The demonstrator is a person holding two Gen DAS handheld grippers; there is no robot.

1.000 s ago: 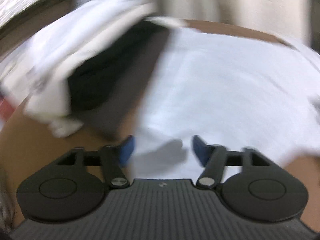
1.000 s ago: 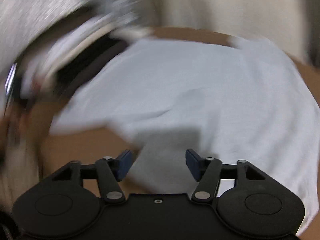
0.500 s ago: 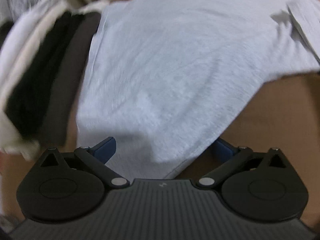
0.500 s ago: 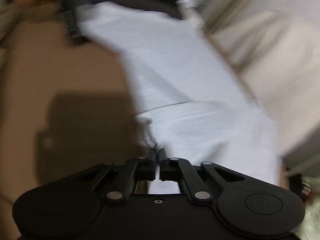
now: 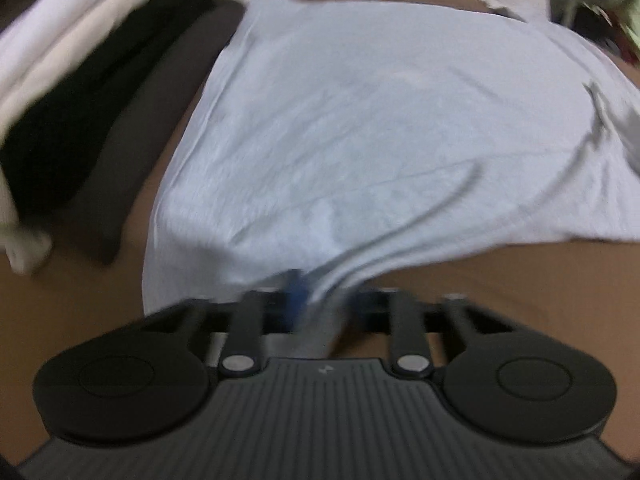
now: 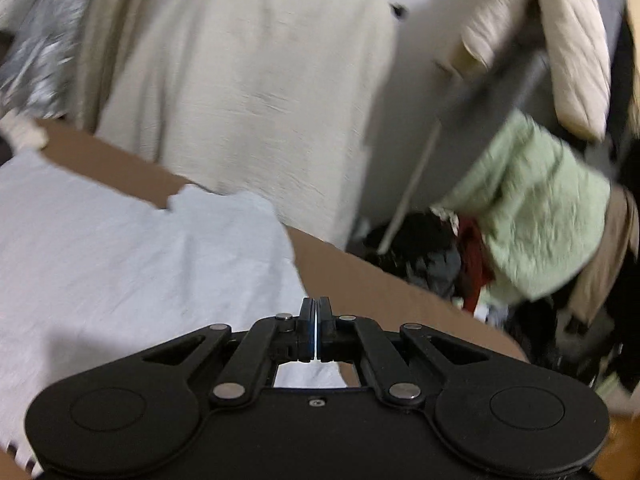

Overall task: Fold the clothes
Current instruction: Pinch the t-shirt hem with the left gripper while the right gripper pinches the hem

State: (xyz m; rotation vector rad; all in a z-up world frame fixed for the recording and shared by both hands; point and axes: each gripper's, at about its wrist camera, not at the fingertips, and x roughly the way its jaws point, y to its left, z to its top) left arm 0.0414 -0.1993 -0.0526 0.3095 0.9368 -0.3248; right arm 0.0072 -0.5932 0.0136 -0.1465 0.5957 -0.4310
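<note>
Pale blue-white cotton, a shirt (image 5: 380, 120) lies spread flat over a brown desk (image 5: 540, 280), filling most of the left wrist view from 10 to 3 o'clock. Its near hem is gathered into ridges that run down toward 6 o'clock, where the left tool (image 5: 320, 304) has just been closing and now pinches a bunch of that hem between its blue pads (image 5: 295, 292); the picture is blurred there, so the far pad is hard to make out. At 9 to 11 o'clock in that view a stack of folded clothes (image 5: 92, 92) in white, cream, black and dark brown lies just beside the shirt's edge. In the right wrist view the right tool (image 6: 316, 330) is pressed together, with only a thin light line between the pads; whether it nips cloth I cannot tell. The shirt there spreads from 8 to 10 o'clock, with bare desk at 3 o'clock. Beyond, a cream cloth (image 6: 248, 80) hangs at 12 o'clock, and a pale green quilted garment (image 6: 540, 208) sits at 2 o'clock among dark clutter.
</note>
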